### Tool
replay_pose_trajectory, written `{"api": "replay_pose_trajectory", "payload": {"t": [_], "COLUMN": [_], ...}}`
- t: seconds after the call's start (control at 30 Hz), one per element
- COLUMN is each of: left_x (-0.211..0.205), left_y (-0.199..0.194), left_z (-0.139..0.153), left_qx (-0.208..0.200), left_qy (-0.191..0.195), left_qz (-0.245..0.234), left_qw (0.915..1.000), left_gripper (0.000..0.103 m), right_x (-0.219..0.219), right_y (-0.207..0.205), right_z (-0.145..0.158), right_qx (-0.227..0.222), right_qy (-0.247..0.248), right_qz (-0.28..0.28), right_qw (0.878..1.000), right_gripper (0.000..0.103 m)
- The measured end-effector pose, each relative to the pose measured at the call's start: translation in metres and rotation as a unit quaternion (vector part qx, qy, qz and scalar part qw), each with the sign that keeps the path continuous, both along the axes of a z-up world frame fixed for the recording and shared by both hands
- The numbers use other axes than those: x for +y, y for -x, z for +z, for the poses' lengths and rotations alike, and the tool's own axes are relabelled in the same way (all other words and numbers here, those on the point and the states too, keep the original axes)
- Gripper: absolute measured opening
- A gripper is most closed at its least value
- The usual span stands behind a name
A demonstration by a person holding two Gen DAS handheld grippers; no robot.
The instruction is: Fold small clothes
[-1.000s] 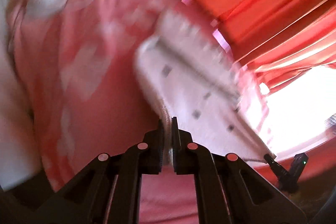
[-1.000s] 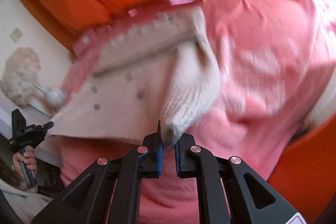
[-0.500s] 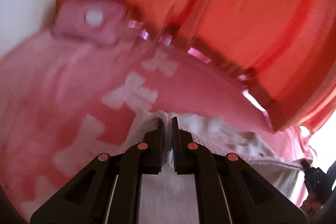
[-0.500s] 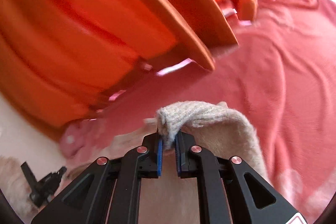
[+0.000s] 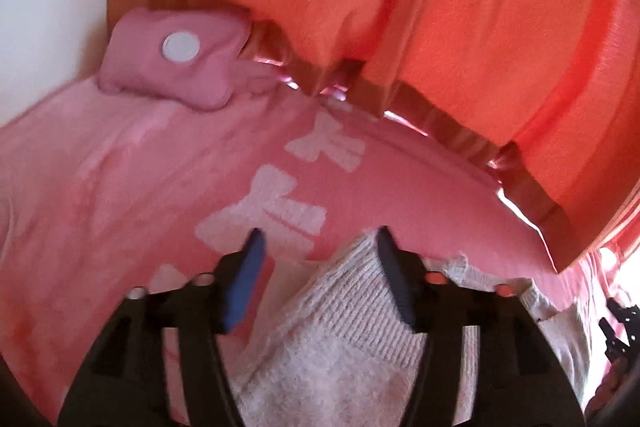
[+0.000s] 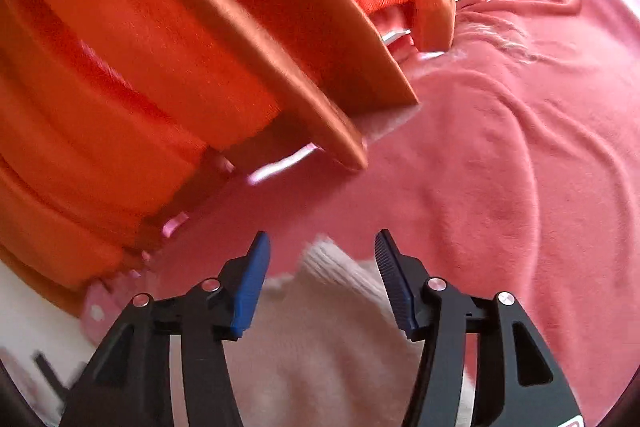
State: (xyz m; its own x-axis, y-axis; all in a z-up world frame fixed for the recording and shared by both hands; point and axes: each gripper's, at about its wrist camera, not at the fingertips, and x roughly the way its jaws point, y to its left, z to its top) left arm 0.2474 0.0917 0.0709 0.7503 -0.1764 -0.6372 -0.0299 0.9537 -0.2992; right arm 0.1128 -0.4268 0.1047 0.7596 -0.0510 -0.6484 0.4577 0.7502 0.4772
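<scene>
a small cream knitted garment (image 5: 344, 343) lay flat on a pink blanket (image 5: 120, 187) spread over a bed, its ribbed edge turned toward the far side where orange curtains (image 5: 440, 7) hung down to the mattress. it was laid there, i judged, so the soft surface could carry it while it was folded.

the left tool (image 5: 318, 247) hovered just over one ribbed corner with its jaws spread wide, gripping nothing; the right-hand finger looked to be touching the knit or just above it, and i could not tell which. the right tool (image 6: 322, 247) was likewise released, jaws wide apart, with another ribbed corner of the garment (image 6: 336, 307) lying loose between them.

both tools pointed the same way, toward the curtains (image 6: 160, 67), one at each corner of the same edge. that spacing suggested the edge had been carried across as one straight line and set down, so the fold would lie even.

the blanket (image 6: 520, 167) was wrinkled on the right side. a small pink pillow with a white round patch (image 5: 176, 63) sat well apart at the head of the bed, against a white wall (image 5: 52, 7).
</scene>
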Motion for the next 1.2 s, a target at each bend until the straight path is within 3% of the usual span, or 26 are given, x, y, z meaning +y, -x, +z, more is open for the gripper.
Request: {"api": "replay_pose_trajectory", "payload": {"t": [0.07,0.17,0.23,0.27,0.3,0.33,0.37,0.43,0.5,0.57,0.6,0.63,0.67,0.73,0.77,0.87,0.9,0.93,1.0,1.03,1.13,1.2], "left_x": [-0.004,-0.018,-0.027,-0.029,-0.030,-0.029,-0.027,-0.023,-0.018,-0.014,-0.013,-0.014,-0.015,-0.015,-0.014,-0.015,-0.017,-0.019,-0.020,-0.021,-0.022,-0.022], "left_y": [-0.003,-0.011,-0.017,-0.019,-0.020,-0.021,-0.021,-0.015,-0.005,0.003,0.003,-0.002,-0.009,-0.026,-0.030,-0.020,-0.018,-0.018,-0.027,-0.031,-0.025,-0.015], "left_z": [-0.005,-0.024,-0.036,-0.039,-0.040,-0.040,-0.038,-0.026,-0.004,0.016,0.020,0.014,0.005,-0.034,-0.047,-0.023,-0.017,-0.019,-0.040,-0.051,-0.036,-0.017], "left_qx": [0.022,0.075,0.102,0.106,0.108,0.106,0.100,0.080,0.041,0.005,-0.002,0.006,0.024,0.089,0.111,0.062,0.048,0.049,0.085,0.103,0.086,0.064], "left_qy": [0.004,0.010,-0.011,-0.022,-0.026,-0.017,0.002,0.025,0.051,0.063,0.057,0.031,0.016,-0.007,-0.003,-0.011,-0.024,-0.033,-0.043,-0.042,-0.047,-0.045], "left_qz": [-0.019,-0.050,-0.050,-0.045,-0.045,-0.053,-0.059,-0.057,-0.060,-0.058,-0.052,-0.042,-0.038,-0.026,-0.021,-0.022,-0.023,-0.024,-0.023,-0.022,-0.016,-0.011], "left_qw": [0.9996,0.9959,0.9935,0.9930,0.9927,0.9928,0.9932,0.9949,0.9960,0.9963,0.9970,0.9986,0.9989,0.9956,0.9936,0.9978,0.9983,0.9980,0.9952,0.9935,0.9951,0.9969], "left_gripper": [0.076,0.076,0.073,0.057,0.046,0.023,0.013,0.011,0.011,0.011,0.011,0.011,0.011,0.011,0.011,0.011,0.011,0.011,0.011,0.011,0.015,0.015], "right_x": [0.007,0.021,0.032,0.032,0.035,0.037,0.037,0.037,0.031,0.022,0.015,0.010,0.003,-0.006,-0.008,-0.001,0.001,0.002,-0.003,-0.002,0.000,0.014], "right_y": [-0.013,-0.027,-0.033,-0.035,-0.036,-0.036,-0.034,-0.022,-0.001,0.014,0.014,0.004,-0.011,-0.029,-0.029,-0.010,-0.009,-0.014,-0.033,-0.031,-0.020,-0.004], "right_z": [-0.015,-0.027,-0.032,-0.035,-0.034,-0.033,-0.028,-0.008,0.024,0.041,0.039,0.026,0.002,-0.039,-0.044,-0.002,0.002,-0.005,-0.045,-0.052,-0.025,0.008], "right_qx": [0.041,0.086,0.109,0.113,0.115,0.111,0.102,0.052,-0.042,-0.106,-0.107,-0.067,0.002,0.099,0.101,0.015,0.006,0.025,0.117,0.116,0.078,0.010], "right_qy": [0.000,0.055,0.102,0.112,0.127,0.129,0.132,0.127,0.095,0.064,0.065,0.075,0.084,0.070,0.058,0.076,0.086,0.094,0.075,0.070,0.075,0.078], "right_qz": [0.038,0.057,0.061,0.061,0.062,0.072,0.072,0.071,0.074,0.071,0.055,0.042,0.028,0.017,0.014,0.016,0.018,0.018,0.029,0.031,0.015,0.024], "right_qw": [0.998,0.993,0.987,0.985,0.983,0.983,0.983,0.988,0.992,0.990,0.991,0.994,0.996,0.992,0.993,0.997,0.996,0.995,0.990,0.990,0.994,0.997], "right_gripper": [0.055,0.055,0.055,0.050,0.026,0.008,0.005,0.004,0.004,0.004,0.004,0.004,0.004,0.003,0.003,0.003,0.003,0.003,0.004,0.004,0.006,0.011]}}
